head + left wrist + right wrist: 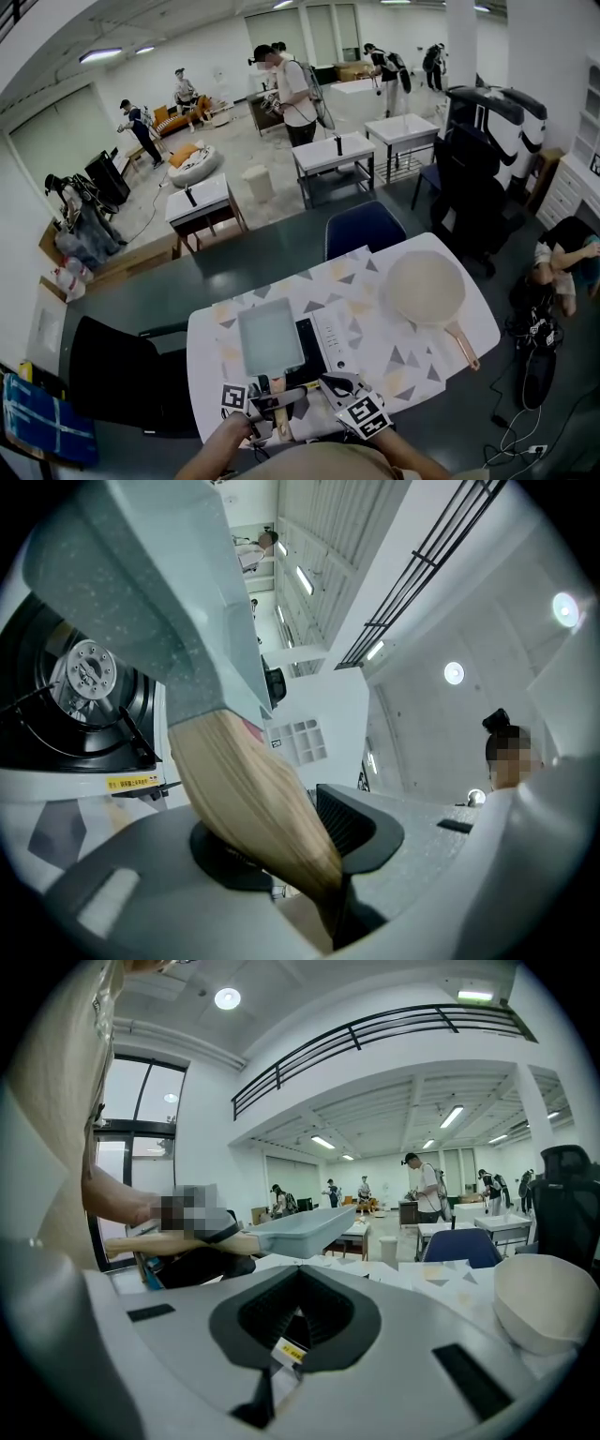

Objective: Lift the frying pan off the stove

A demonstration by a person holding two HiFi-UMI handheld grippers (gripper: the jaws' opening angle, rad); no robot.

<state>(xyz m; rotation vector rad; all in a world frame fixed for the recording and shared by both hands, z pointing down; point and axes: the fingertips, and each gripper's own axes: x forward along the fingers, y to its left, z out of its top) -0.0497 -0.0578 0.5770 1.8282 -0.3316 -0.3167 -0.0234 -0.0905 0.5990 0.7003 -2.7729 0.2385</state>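
Wooden handle (pixel 253 799) of the frying pan (pixel 270 337) is closest to the lens, running down into the throat of the left gripper (pixel 300 841). Jaws there stand spread around it. The handle lies against 1 jaw, and the ribbed pad of the other shows bare beside it. Not a clamp, by my reading.

Pan itself: grey, rectangular, over the black stove (pixel 311 352) at the near side of the table (pixel 394 361), handle pointing at the person. Cannot tell whether the base rests on the stove top or is just clear of it.

Right gripper (pixel 298 1321): jaws pressed together, nothing between them, just right of the handle and not touching the pan.

Risks, as judged:
1. On a loose hold the handle could slide through the jaws during the lift, and the pan would drop back onto the stove.
2. Only 1 gripper is on a long pan, at the handle end. The weight ahead would tip the front down unless the clamp is firm.
3. A swing to the right could meet the round cream pan (pixel 424 289), though that stands well apart.

Position: the pan extends forward, away from both grippers. The left gripper is at the handle, and the right gripper is beside it, empty. The chair (pixel 364 230) and the people beyond play no part.
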